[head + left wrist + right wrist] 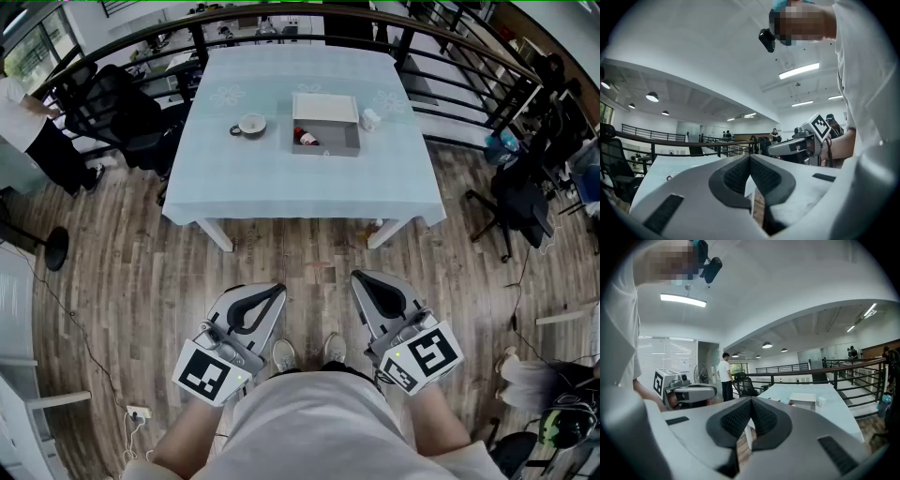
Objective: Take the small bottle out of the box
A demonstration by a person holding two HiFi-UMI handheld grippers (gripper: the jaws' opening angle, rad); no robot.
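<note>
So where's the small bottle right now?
Head view: the small dark-red bottle lies at the left end of the open grey box, right of the white cup.

1. Wood floor (309, 267) on the near side of the table (309, 192): open, nothing in way.
2. Table's near half bare; box (336, 139) top open.
3. Cup (250, 125) left of box, small white object (371, 119) right, both apart from it.
4. Railing (200, 47) closes far side; office chairs (112, 103) crowd far left.
</note>
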